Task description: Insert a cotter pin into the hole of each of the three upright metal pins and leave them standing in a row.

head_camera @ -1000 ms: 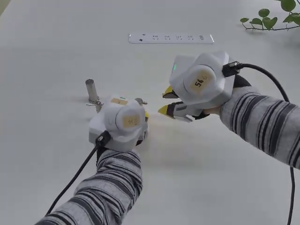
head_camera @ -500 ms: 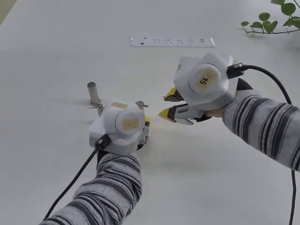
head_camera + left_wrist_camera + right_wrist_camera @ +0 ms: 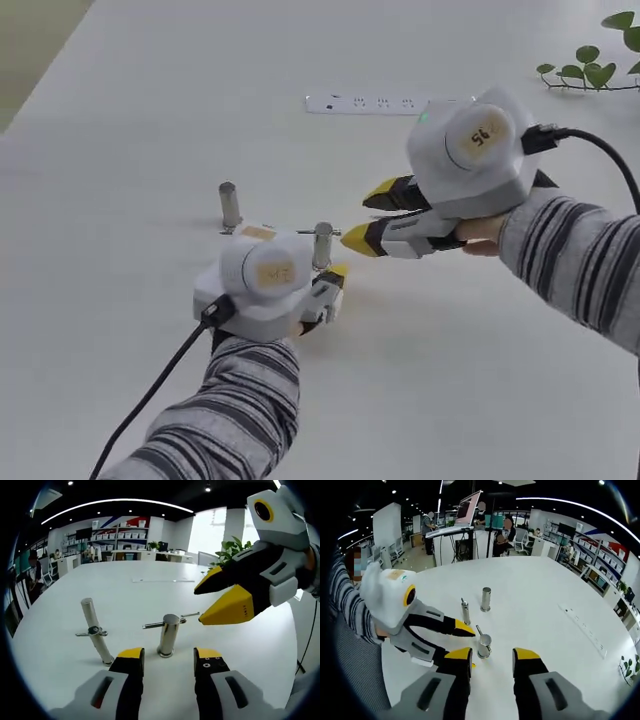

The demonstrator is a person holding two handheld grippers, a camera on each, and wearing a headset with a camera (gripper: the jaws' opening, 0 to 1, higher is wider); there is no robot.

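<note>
Left gripper (image 3: 169, 656): drawn back toward 6 o'clock, jaws apart, empty
Near pin (image 3: 322, 245): now uncovered, upright, cotter pin (image 3: 151, 625) through it
Right gripper (image 3: 368, 214): at pin's 2 o'clock, jaws apart

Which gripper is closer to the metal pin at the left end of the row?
Left. The left gripper sits just right of that metal pin, toward the person; the right gripper hovers farther right, past the right-end pin.
</note>
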